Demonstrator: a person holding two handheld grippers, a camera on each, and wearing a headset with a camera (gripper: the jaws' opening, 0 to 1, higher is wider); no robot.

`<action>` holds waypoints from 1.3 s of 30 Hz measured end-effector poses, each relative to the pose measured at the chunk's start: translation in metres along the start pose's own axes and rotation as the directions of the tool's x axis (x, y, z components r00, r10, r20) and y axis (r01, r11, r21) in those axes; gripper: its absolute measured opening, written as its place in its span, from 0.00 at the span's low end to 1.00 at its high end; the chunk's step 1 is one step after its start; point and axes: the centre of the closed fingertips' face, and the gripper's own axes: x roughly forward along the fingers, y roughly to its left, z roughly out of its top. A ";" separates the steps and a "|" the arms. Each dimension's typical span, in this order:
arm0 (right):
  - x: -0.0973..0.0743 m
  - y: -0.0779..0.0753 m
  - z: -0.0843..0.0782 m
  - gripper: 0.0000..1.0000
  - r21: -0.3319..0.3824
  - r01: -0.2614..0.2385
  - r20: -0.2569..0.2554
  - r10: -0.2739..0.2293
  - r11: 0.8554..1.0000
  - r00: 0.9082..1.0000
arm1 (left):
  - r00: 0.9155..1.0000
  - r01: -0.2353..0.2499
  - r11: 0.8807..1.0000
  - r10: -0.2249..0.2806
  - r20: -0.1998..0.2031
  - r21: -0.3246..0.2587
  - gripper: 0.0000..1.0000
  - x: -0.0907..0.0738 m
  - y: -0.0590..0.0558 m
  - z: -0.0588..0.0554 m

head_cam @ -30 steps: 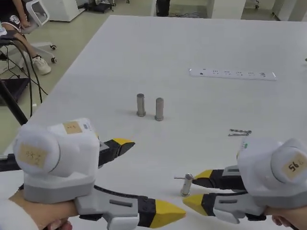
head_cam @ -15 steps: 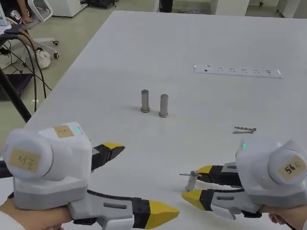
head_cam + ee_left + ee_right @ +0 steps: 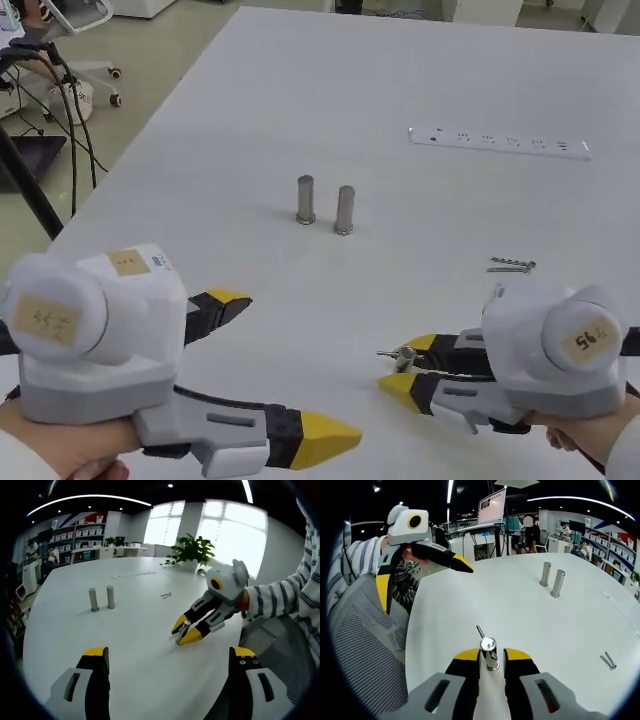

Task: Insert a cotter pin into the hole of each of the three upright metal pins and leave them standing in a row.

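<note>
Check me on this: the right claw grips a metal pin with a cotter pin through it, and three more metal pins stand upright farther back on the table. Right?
Not quite: two pins stand farther back on the table, not three, as the head view shows. The right claw does grip a metal pin with a cotter pin through it.

left tool (image 3: 290, 367) spread, right tool (image 3: 400, 365) clamped

Bright, even indoor light; focus crisp.
Daylight pours through the windows (image 3: 235, 535) in the left gripper view, nearly blown out, and ceiling strips (image 3: 451, 490) glare in the right. The white table (image 3: 400, 100) carries only a faint, soft shadow beside a standing pin (image 3: 345, 209). Both gripper views bend strongly at their edges.
</note>
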 end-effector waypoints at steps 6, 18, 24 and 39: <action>0.005 0.002 -0.001 0.06 0.016 -0.008 0.003 0.008 1.000 1.000 | 1.000 -0.007 1.000 0.007 -0.009 -0.012 0.99 -0.002 0.005 -0.002; 0.006 0.000 0.000 0.05 0.016 0.004 0.027 -0.005 1.000 1.000 | 1.000 -0.014 0.999 0.013 -0.023 -0.031 0.99 -0.001 0.010 -0.006; 0.008 -0.002 0.003 0.05 0.007 0.024 0.023 -0.024 1.000 0.999 | 0.999 -0.012 0.999 0.010 -0.031 -0.041 0.97 0.001 0.008 -0.008; 0.029 -0.024 0.035 0.04 0.007 0.064 0.049 -0.065 0.998 0.997 | 0.999 -0.026 0.998 0.024 -0.030 -0.062 0.97 -0.004 0.015 -0.011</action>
